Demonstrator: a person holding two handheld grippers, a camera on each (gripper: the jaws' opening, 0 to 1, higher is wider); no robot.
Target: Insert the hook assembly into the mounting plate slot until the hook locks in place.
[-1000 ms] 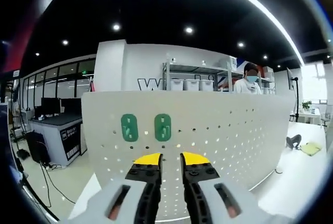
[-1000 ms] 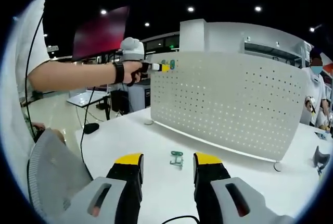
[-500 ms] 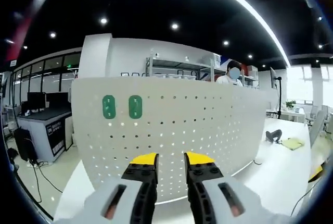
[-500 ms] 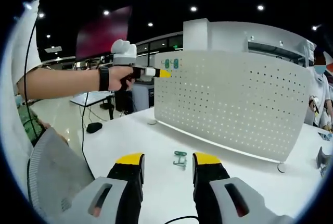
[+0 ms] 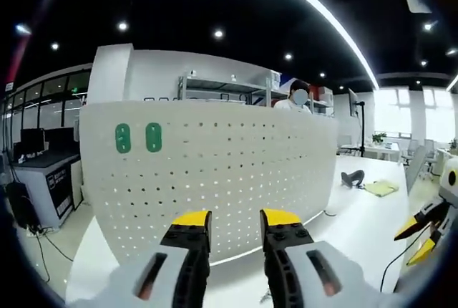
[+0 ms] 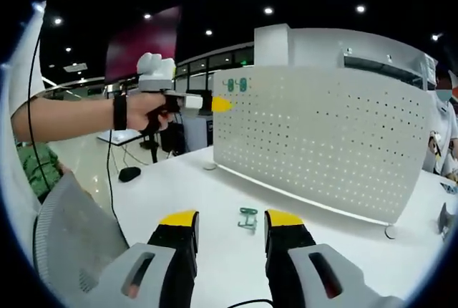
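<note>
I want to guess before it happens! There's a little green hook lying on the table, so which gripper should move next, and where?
Probably the right gripper should ease down and forward onto the green hook. It lies loose on the white table just beyond the open jaws, while two green pieces already sit on the pegboard and the left gripper is up by the board.
</note>
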